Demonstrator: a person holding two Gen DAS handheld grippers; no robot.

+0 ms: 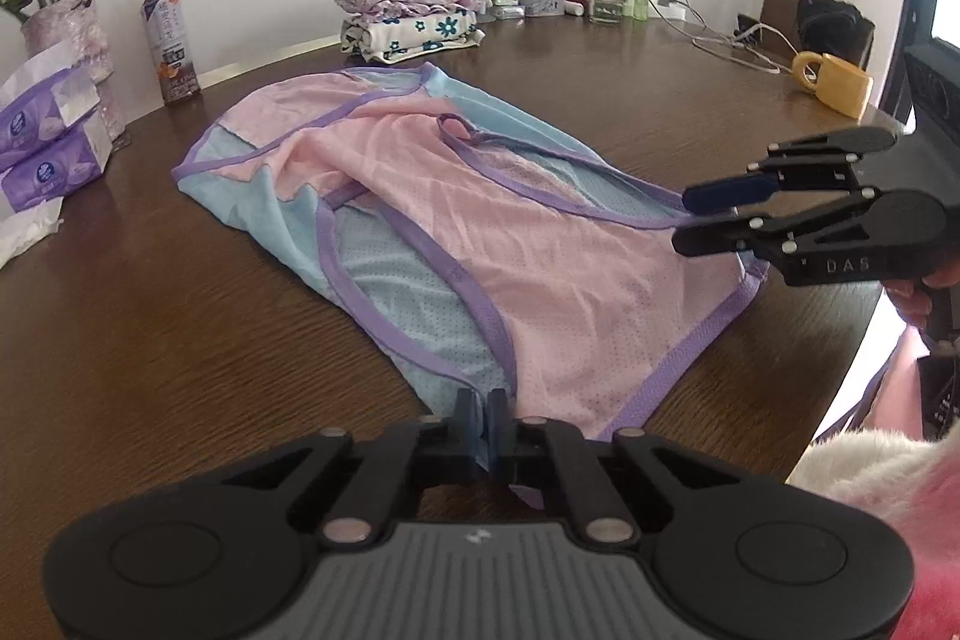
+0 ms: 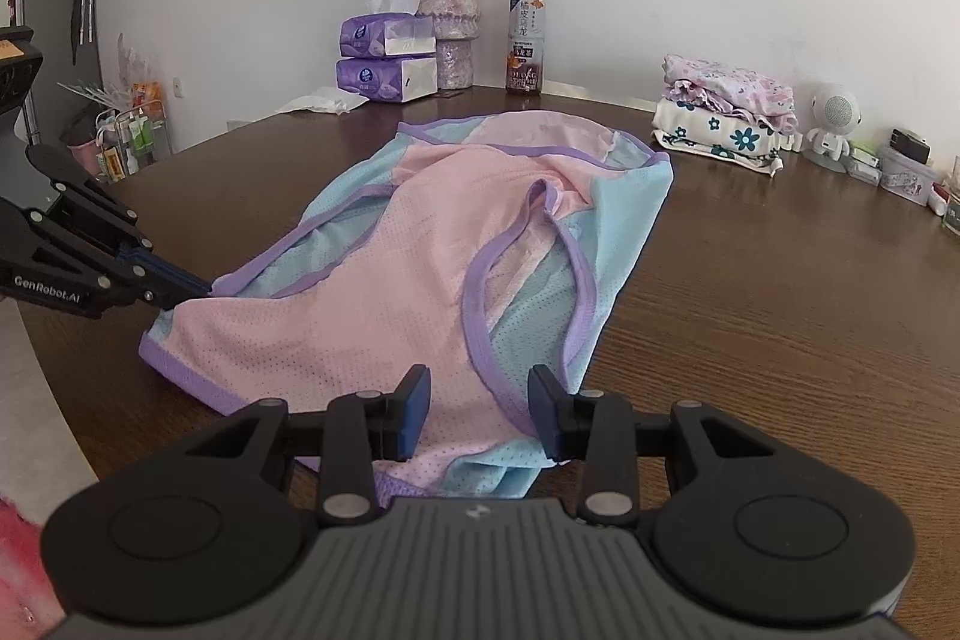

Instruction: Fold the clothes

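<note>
A pink and light-blue mesh vest (image 1: 540,250) with purple trim lies spread on the brown wooden table (image 1: 150,328). My left gripper (image 1: 486,418) is shut on the vest's near purple-trimmed edge. In the right wrist view the left gripper (image 2: 198,289) pinches the vest (image 2: 390,292) at its left corner. My right gripper (image 2: 480,412) stands open, one finger on each side of the vest's near hem and purple armhole trim, not closed on it. From the left wrist view, the right gripper (image 1: 684,220) hovers open at the vest's right edge.
A stack of folded floral clothes (image 2: 720,112) sits at the back. A bottle (image 2: 527,37), a vase of roses (image 2: 447,22) and tissue packs (image 2: 387,58) line the wall. A yellow padlock (image 1: 831,82) and cables (image 1: 720,40) lie at the far right.
</note>
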